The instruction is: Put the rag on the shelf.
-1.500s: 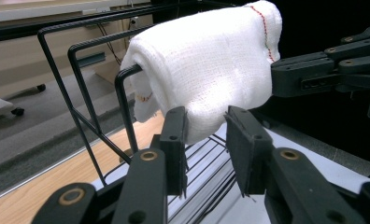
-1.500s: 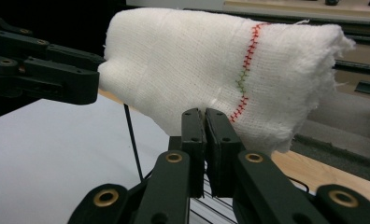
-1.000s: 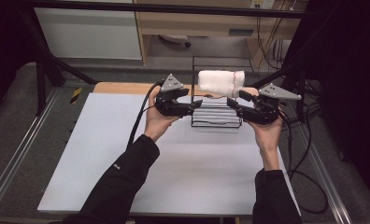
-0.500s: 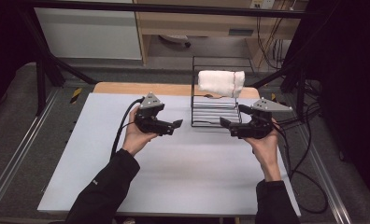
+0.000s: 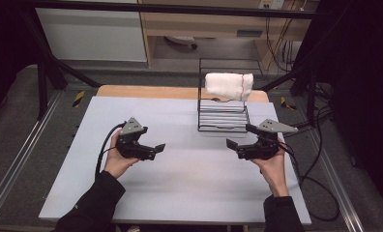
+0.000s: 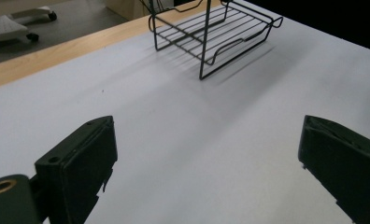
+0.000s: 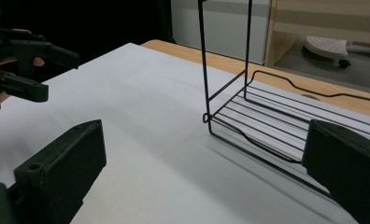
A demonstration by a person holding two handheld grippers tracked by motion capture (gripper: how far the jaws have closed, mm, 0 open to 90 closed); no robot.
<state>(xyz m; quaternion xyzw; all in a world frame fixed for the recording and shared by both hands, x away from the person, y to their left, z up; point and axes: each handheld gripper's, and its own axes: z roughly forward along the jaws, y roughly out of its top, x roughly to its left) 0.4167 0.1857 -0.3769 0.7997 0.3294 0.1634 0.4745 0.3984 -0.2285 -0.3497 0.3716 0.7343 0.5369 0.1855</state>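
A white rolled towel (image 5: pixel 228 86) lies on the top shelf of a black wire rack (image 5: pixel 223 121) at the back right of the white table top (image 5: pixel 180 193). My left gripper (image 5: pixel 158 150) hovers low over the table, left of the rack, pointing right. Its jaws have just been opening and now stand wide apart in the left gripper view (image 6: pixel 206 154) with nothing between them. My right gripper (image 5: pixel 232 144) is just in front of the rack (image 7: pixel 267 121), pointing left. Its jaws have just been opening too, and are spread wide and empty (image 7: pixel 206 172).
A wooden strip (image 5: pixel 146 91) runs along the table's far edge. Cables (image 5: pixel 320 179) trail off the right side. The rack's lower shelf (image 6: pixel 211 32) is bare. Beyond the table are a white cabinet (image 5: pixel 90 34) and a chair base (image 5: pixel 180 41) on the floor.
Both hands have drawn back from the rack and sunk toward the table, the left one well to the left. Both pairs of jaws have spread. The towel stays on the rack.
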